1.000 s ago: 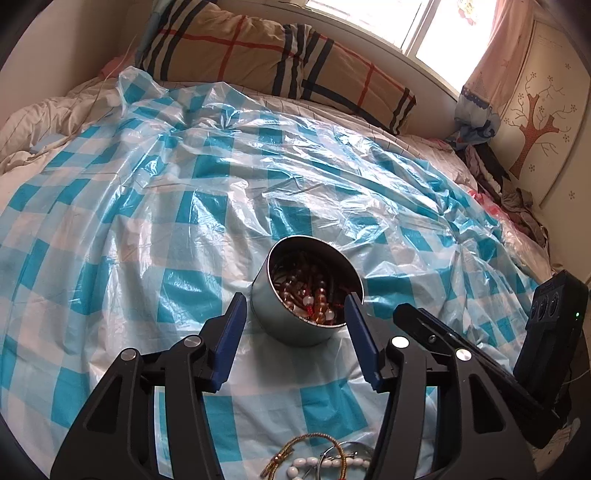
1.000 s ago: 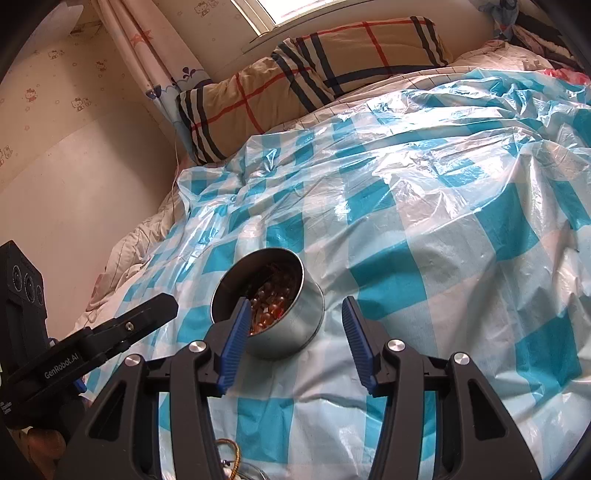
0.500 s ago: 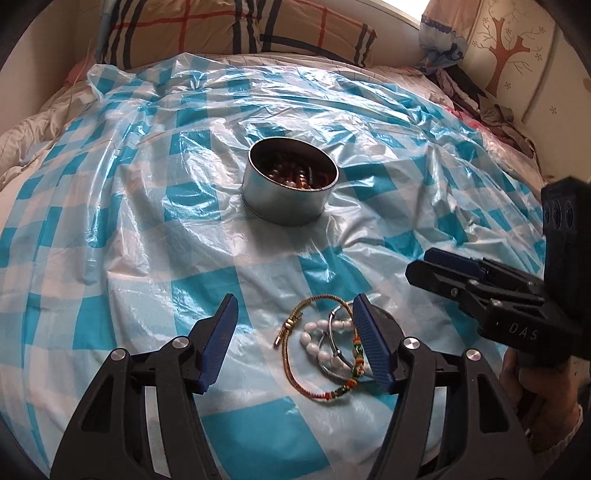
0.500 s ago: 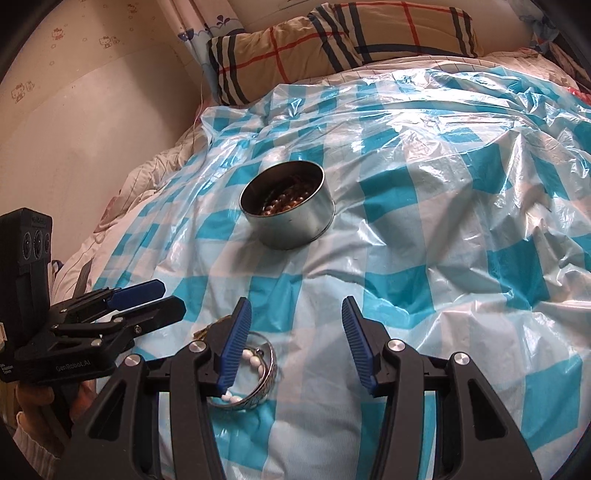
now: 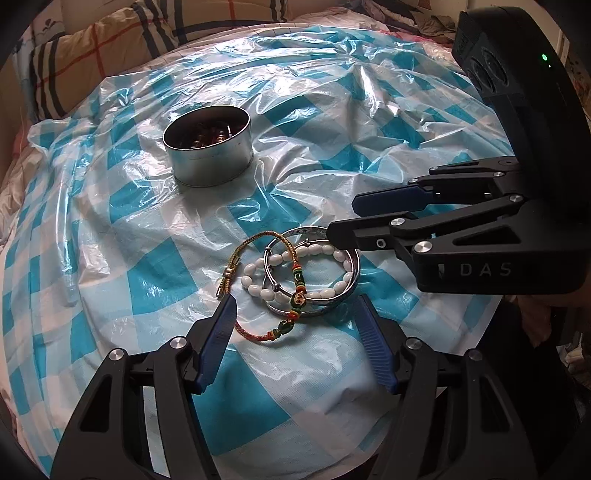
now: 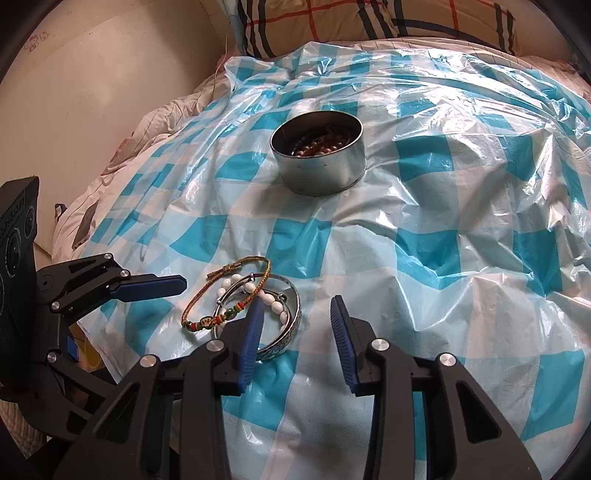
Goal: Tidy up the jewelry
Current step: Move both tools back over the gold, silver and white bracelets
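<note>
A small pile of jewelry lies on the blue-and-white checked plastic sheet: a silver bangle (image 5: 334, 306), a white bead bracelet (image 5: 258, 286) and a red-gold woven cord bracelet (image 5: 255, 334). It also shows in the right wrist view (image 6: 291, 325). A round metal tin (image 5: 208, 147) holding brown beads stands farther back (image 6: 319, 162). My left gripper (image 5: 295, 308) is open just in front of the pile. My right gripper (image 6: 297, 308) is open, its left finger over the bangle's edge.
The plastic sheet (image 6: 461, 240) covers a bed. A plaid pillow (image 6: 369, 22) lies at the head. A beige wall (image 6: 74, 92) runs along the left side. Clothes are heaped at the far right (image 5: 424, 22).
Both grippers have pulled back from the tin toward the near edge of the bed. The jewelry pile has come into full view between them. Both stay open.
</note>
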Tool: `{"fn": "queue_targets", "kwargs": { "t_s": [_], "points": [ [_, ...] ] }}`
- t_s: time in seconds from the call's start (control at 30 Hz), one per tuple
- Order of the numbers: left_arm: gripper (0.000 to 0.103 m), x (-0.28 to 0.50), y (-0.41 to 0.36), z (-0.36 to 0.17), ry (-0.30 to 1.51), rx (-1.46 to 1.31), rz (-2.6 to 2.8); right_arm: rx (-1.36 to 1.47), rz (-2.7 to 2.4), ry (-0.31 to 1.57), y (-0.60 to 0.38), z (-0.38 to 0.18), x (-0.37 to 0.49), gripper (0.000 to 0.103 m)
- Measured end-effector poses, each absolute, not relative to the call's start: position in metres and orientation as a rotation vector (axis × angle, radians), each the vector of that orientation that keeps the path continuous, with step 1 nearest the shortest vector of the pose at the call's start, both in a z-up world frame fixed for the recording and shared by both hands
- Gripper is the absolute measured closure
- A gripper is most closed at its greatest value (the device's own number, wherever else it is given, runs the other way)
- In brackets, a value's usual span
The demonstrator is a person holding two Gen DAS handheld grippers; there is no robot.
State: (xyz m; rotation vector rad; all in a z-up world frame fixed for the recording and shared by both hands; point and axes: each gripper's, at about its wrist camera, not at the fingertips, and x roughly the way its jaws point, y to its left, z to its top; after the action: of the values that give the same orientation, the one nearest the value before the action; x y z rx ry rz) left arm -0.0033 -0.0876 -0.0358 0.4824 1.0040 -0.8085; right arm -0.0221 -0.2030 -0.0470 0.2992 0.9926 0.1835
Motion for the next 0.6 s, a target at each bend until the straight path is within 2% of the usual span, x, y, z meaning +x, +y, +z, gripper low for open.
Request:
{"fn": "queue_targets", "kwargs": {
  "t_s": [0.1, 0.17, 0.23, 0.27, 0.4, 0.57, 0.6],
  "points": [
    [0.056, 0.000, -0.085, -0.040, 1.037, 0.472, -0.805, 0.325, 0.202, 1.016, -0.204, -0.052, -0.019, 0.066],
    [0.077, 0.003, -0.083, -0.045, 1.072, 0.461, -0.803, 0.347, 0.216, 1.028, -0.205, -0.056, -0.015, 0.068],
    [0.086, 0.006, -0.081, -0.047, 1.083, 0.460, -0.793, 0.369, 0.226, 1.040, -0.207, -0.059, -0.012, 0.072],
    [0.090, 0.007, -0.081, -0.047, 1.084, 0.466, -0.787, 0.375, 0.229, 1.046, -0.207, -0.061, -0.010, 0.078],
    [0.097, 0.007, -0.080, -0.046, 1.078, 0.462, -0.775, 0.380, 0.236, 1.063, -0.208, -0.065, -0.007, 0.094],
    [0.097, 0.017, -0.062, -0.036, 1.064, 0.323, -0.766, 0.364, 0.219, 1.040, -0.208, -0.061, -0.010, 0.096],
    [0.098, 0.020, -0.058, -0.035, 1.062, 0.293, -0.761, 0.366, 0.212, 1.031, -0.210, -0.060, -0.011, 0.100]
  ]
}}
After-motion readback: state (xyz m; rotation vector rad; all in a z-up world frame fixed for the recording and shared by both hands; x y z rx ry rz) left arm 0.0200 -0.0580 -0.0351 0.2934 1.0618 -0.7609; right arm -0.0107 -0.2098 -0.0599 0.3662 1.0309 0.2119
